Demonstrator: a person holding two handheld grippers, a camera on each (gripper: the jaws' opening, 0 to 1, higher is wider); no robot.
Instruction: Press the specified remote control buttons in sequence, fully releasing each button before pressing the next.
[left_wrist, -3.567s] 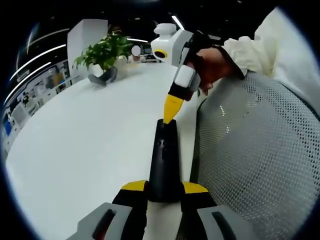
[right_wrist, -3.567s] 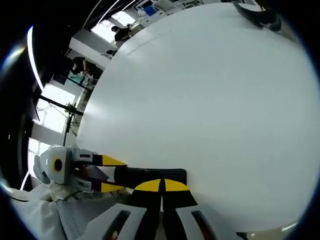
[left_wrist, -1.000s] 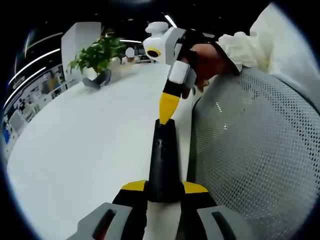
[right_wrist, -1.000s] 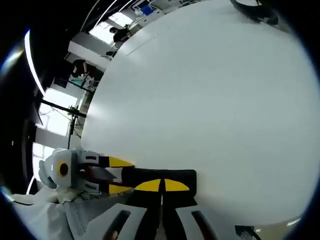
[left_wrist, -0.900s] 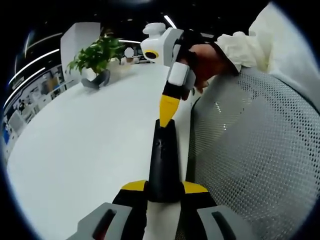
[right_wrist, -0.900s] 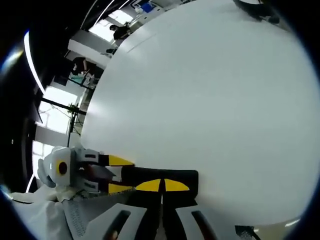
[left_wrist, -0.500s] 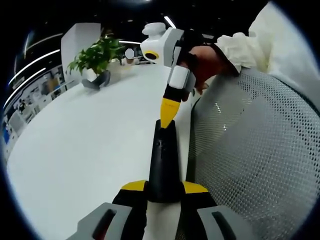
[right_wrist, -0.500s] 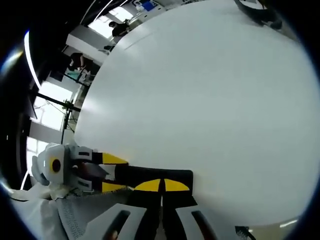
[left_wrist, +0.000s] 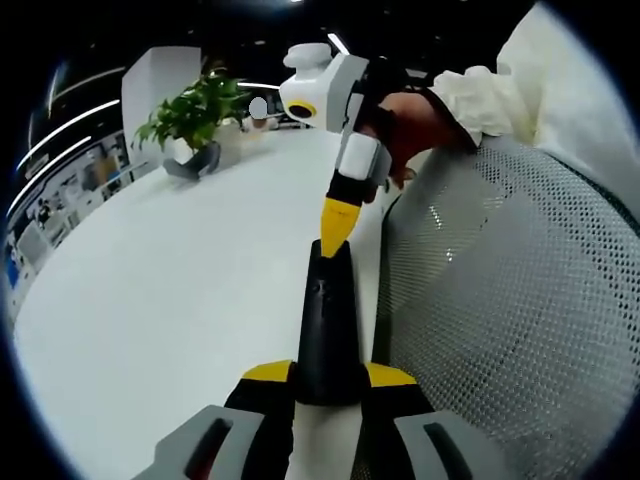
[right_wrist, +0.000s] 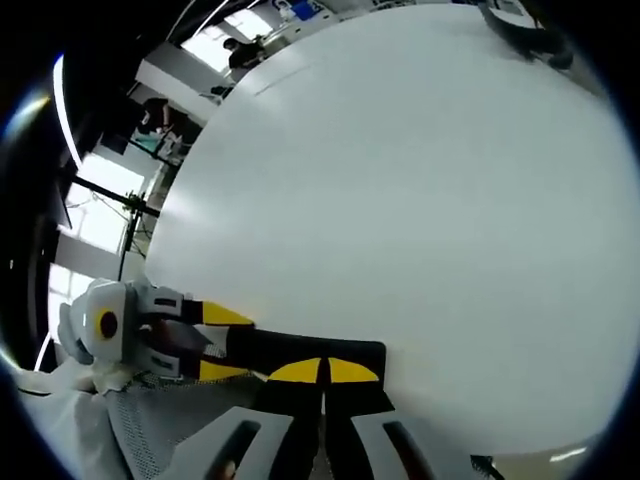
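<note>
Remote control (left_wrist: 327, 325), black and slim, runs from 6 toward 12 o'clock in the left gripper view, its near end clamped between the left gripper's (left_wrist: 329, 377) yellow-tipped jaws over the white table (left_wrist: 160, 290); the right gripper (left_wrist: 335, 228), jaws pressed together, touches its far end. Right gripper view: the right gripper (right_wrist: 322, 372), closed, meets the remote at 6 o'clock, while the left gripper (right_wrist: 226, 344) holds it from 8 o'clock.

My white table (left_wrist: 170, 290) spreads wide under me, and a potted plant (left_wrist: 195, 115) stands at its far end beside a white pillar (left_wrist: 150, 85). A grey mesh chair back (left_wrist: 500, 320) rises just beside the table edge. Ceiling light strips (left_wrist: 75, 110) glow overhead, and bright windows (right_wrist: 95, 215) line the dim room.
</note>
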